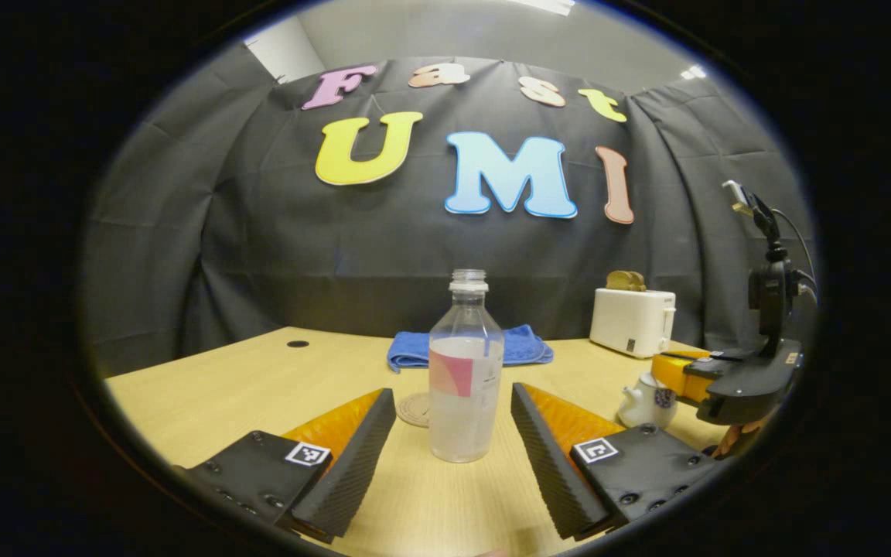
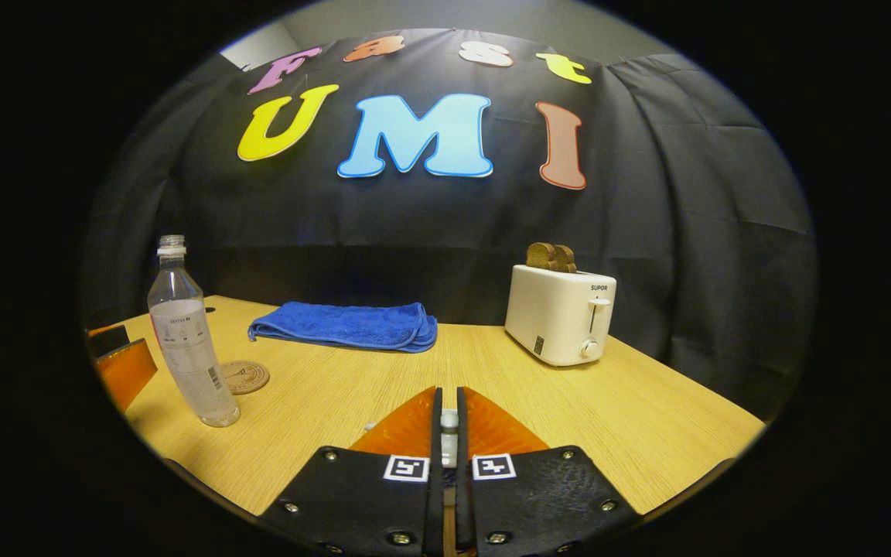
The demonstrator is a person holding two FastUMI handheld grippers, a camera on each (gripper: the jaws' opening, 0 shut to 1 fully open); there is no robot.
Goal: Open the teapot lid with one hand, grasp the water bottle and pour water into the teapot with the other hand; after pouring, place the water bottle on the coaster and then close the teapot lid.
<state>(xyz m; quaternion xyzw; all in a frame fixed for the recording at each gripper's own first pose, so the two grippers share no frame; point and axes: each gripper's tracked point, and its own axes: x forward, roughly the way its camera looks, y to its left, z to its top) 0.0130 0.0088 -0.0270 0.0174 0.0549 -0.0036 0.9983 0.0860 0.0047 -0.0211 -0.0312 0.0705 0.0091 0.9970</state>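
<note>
The water bottle [image 1: 465, 371] stands uncapped at the centre of the left gripper view, framed by your left gripper [image 1: 453, 433], whose fingers are spread wide either side without touching, ready to grasp. Your right gripper [image 2: 449, 422] is pinched narrow on something small and pale, likely the lid knob of the teapot [image 1: 646, 402] at lower right; the coaster [image 1: 415, 409] waits just behind the bottle

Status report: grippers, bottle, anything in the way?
Left hand-held gripper open, straddling clear plastic water bottle. Right hand-held gripper shut on small white teapot lid knob. Path clear.
</note>
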